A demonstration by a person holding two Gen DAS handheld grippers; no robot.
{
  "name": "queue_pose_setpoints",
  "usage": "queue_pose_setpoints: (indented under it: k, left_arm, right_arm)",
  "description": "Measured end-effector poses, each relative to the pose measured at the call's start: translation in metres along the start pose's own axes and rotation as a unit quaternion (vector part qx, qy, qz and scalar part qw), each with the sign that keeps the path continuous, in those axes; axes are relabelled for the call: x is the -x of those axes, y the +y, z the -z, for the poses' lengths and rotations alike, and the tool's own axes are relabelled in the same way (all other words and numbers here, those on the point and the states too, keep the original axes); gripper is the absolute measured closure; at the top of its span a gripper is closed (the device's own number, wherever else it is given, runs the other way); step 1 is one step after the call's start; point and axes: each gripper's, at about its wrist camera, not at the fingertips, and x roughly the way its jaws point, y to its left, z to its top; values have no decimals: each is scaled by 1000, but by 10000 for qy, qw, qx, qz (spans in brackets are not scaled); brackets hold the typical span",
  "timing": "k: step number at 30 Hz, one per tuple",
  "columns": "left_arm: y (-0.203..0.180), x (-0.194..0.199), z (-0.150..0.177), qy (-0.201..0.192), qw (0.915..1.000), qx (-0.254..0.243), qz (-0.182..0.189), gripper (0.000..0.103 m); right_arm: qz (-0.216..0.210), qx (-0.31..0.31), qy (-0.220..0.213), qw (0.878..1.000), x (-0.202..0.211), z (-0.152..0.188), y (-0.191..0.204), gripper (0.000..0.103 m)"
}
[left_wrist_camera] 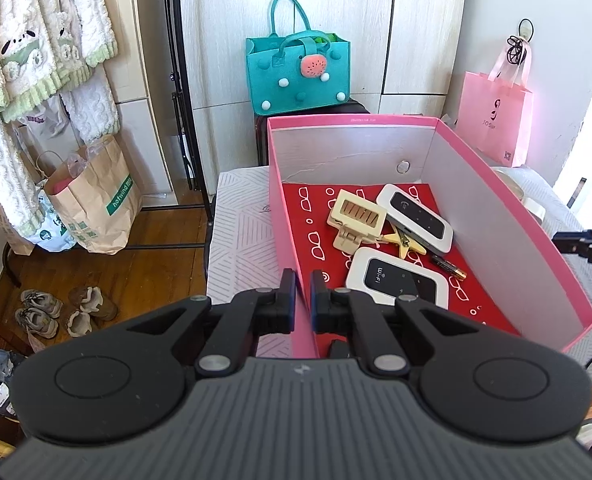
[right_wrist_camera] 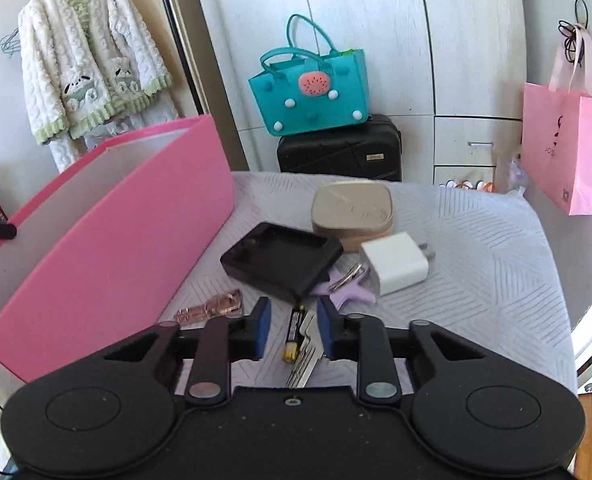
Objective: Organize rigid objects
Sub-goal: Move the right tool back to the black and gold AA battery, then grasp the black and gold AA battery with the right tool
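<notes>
In the left wrist view my left gripper [left_wrist_camera: 303, 292] is shut on the near left wall of the pink box [left_wrist_camera: 508, 216]. On the box's red floor lie two white Wi-Fi routers [left_wrist_camera: 396, 280], a beige claw clip [left_wrist_camera: 356, 220], a yellow star clip [left_wrist_camera: 406, 242] and a battery [left_wrist_camera: 448, 266]. In the right wrist view my right gripper [right_wrist_camera: 293, 330] hovers low over the bedcover, jaws partly apart. A black-and-yellow battery [right_wrist_camera: 293, 334] and a bunch of keys [right_wrist_camera: 306, 354] lie between its fingers, with a gap left of the battery.
Ahead of the right gripper lie a black tray [right_wrist_camera: 281, 264], a beige case [right_wrist_camera: 352, 212], a white charger plug [right_wrist_camera: 396, 262], a purple star clip [right_wrist_camera: 348, 294] and a clear pink clip [right_wrist_camera: 215, 306]. The pink box [right_wrist_camera: 115, 248] stands to the left. A black suitcase [right_wrist_camera: 340, 148] stands beyond.
</notes>
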Motion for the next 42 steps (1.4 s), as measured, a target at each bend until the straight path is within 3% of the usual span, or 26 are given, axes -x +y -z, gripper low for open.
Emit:
queue_pose_setpoints:
  k: [5,10,14,18,25,29,31,39,40,42]
  left_arm:
    - [-3,1,1,13,10000,-41,-82,97]
    - [-2,1,0,55,9999,-29,-88,97]
    - [-3,1,-1,79,9999,-77,-113,97]
    - [-3,1,-2,85,9999,-76,-109,97]
    - [-3,1,-2,84,9999,-74,-103,97]
    - [-3,1,-2,81,9999,-86,-111,97]
    - [-3,1,-2,81,9999,-79,-111,96]
    - [-3,1,-2,84,9999,-70,-106,96]
    - [-4,1,-2,84,9999,-75,-110,96]
    - [-3,1,-2,87,9999,-72,-108,96]
  right_arm:
    - [-245,64,78,9996,-11,4,3,77]
    - [221,437,120,9987,-22,7,8,77]
    - [601,1258,167,9901,-20,13,31,81]
    - [655,1593,93,9850,-19,19,43,82]
    - [602,1067,-9,9925,-21,14,33,82]
    - [705,1321,-100,9887,-22,18,40,81]
    - [601,1295,-7,9898,-23,20,41,81]
    - [834,1029,85,9912,-25,23,44,81]
    - [801,949,89,9922,-25,22,42,82]
    - [875,763,129,9932,-24,20,37,93]
